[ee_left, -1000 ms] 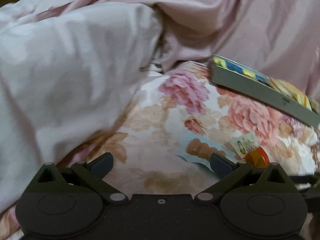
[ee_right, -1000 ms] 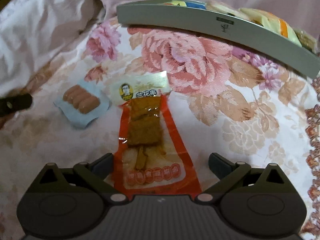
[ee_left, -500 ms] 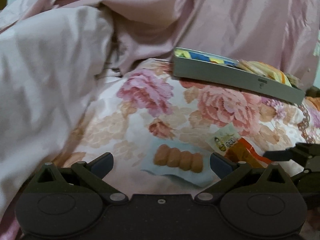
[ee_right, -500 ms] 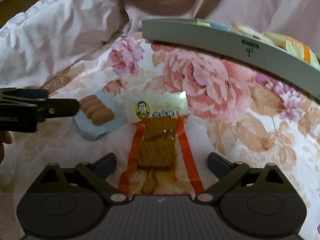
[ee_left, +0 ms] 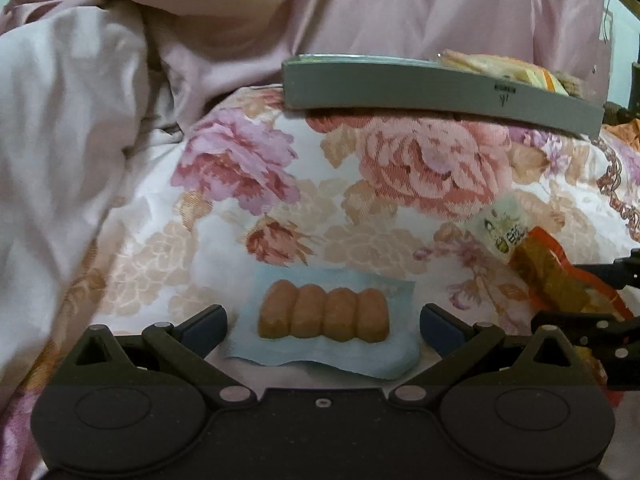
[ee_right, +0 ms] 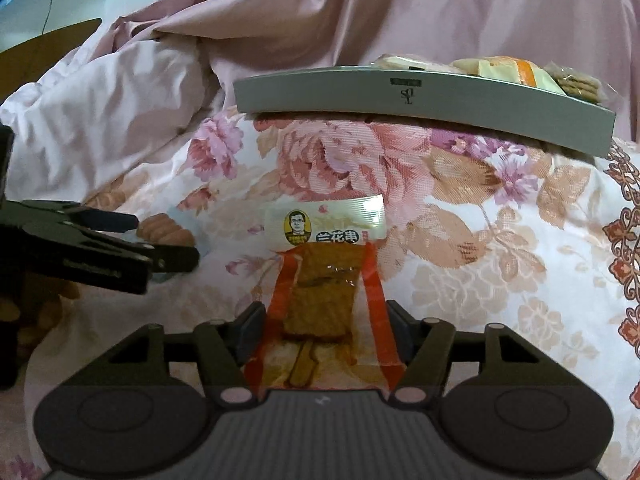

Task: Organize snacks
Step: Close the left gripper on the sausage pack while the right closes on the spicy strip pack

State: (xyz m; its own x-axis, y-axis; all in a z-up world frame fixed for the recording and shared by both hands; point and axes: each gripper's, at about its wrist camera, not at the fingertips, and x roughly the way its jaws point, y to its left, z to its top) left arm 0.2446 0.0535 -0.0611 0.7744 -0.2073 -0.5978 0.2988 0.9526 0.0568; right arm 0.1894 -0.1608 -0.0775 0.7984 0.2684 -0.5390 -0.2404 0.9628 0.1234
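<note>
Two handheld grippers close in on the last loose snacks on a floral bedspread [ee_left: 360, 216], each taking one packet so both can go to the tray together, it seems. In the left wrist view the left gripper [ee_left: 322, 320] sits low at the bottom of the frame, fingers spread wide on either side of a blue sausage pack [ee_left: 324, 316] and not touching it; the pack lies flat and square between them, a lineup that suggests a pinch across its width comes next. In the right wrist view the right gripper [ee_right: 325, 322] has its fingers drawn in against the edges of an orange tofu pack [ee_right: 324, 300] at lower centre, the film buckling slightly between them, which reads as a grasp; whether the pack is off the cloth cannot be told. The grey tray [ee_right: 420, 100] stands across the upper right of both frames, well apart from both packets, its near wall facing the grippers and wrapped biscuits [ee_right: 508, 70] showing above its rim, so the space left inside is hidden. That wall is the likely obstacle: each packet would have to be lifted over it. The grippers also work just beside each other, the left one reaching in at middle left of the right view. A rumpled pink quilt [ee_left: 68, 140] fills the upper left.
</note>
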